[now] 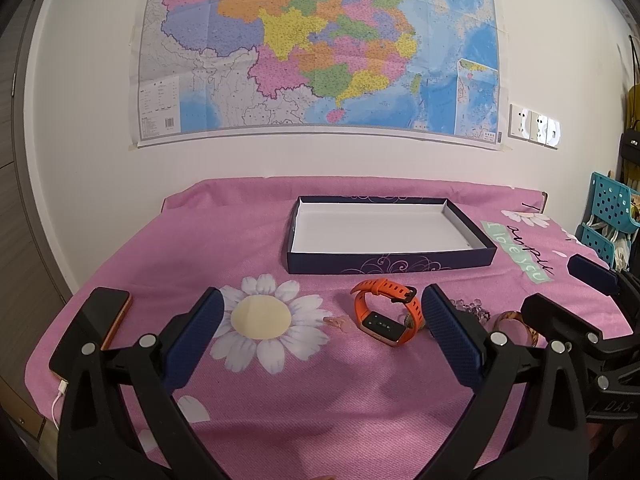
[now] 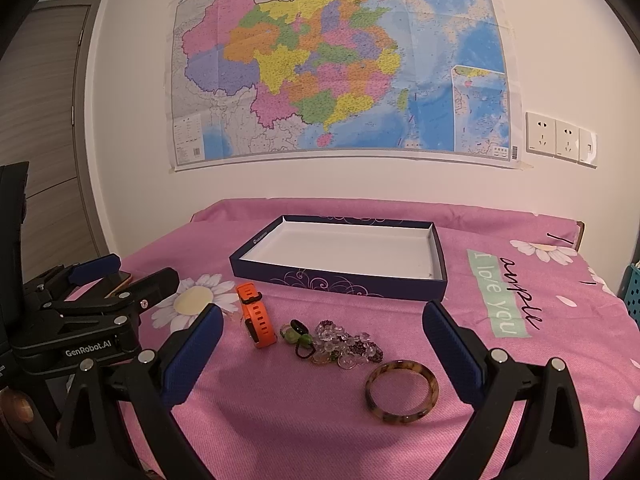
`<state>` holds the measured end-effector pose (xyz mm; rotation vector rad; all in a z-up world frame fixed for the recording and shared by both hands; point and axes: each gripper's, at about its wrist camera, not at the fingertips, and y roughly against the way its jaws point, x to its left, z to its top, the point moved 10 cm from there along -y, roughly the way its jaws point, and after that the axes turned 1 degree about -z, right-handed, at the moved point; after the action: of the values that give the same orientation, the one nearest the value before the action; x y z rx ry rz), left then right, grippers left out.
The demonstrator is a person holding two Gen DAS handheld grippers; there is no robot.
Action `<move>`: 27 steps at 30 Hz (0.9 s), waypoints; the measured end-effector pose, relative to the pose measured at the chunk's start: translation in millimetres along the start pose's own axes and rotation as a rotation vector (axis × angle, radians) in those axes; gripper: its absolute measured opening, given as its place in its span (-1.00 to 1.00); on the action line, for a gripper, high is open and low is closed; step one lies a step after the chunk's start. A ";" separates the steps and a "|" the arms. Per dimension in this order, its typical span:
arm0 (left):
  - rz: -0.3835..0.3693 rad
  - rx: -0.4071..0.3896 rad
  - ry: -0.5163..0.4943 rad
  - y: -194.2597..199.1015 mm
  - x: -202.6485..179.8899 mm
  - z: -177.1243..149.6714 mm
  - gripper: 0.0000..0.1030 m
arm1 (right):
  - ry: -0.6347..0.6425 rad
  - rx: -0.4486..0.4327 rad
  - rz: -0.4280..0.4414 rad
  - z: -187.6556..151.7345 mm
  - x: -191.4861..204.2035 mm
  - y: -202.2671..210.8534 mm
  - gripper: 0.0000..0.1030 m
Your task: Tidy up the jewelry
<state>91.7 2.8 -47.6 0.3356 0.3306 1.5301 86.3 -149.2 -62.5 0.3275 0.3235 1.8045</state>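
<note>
Left gripper [image 1: 322,330] spread wide, empty, watch [image 1: 386,312] between fingertips toward right finger, right gripper [image 2: 322,340] likewise agape, beads [image 2: 344,342] mid-gap, bangle [image 2: 401,391] lower right, box [image 2: 344,280] beyond, centre frame.

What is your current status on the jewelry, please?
Left gripper and right gripper open, empty. Watch, beads, bangle on cloth; box empty. Nothing blocking.

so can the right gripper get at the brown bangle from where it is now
Probably yes. The right gripper is open, and the bangle lies flat on the pink cloth between its fingers, apart from the bead pile.
</note>
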 end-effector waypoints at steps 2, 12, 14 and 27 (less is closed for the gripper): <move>-0.001 0.002 -0.001 -0.9 -1.2 -1.5 0.89 | 0.000 0.000 0.000 -0.1 0.1 -0.1 0.87; -0.002 0.005 -0.003 -2.1 -2.8 -2.4 0.89 | 0.000 0.000 0.004 -0.1 1.1 -1.9 0.87; -0.003 0.006 -0.002 -2.5 -3.2 -3.0 0.89 | 0.002 0.003 0.002 -0.2 1.6 -1.8 0.87; -0.015 0.017 -0.005 -7.4 -6.3 -1.8 0.89 | 0.004 0.017 0.015 0.5 2.5 -5.2 0.87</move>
<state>97.7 -3.6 -52.3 0.3493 0.3420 1.5122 90.6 -145.5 -64.0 0.3389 0.3399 1.8182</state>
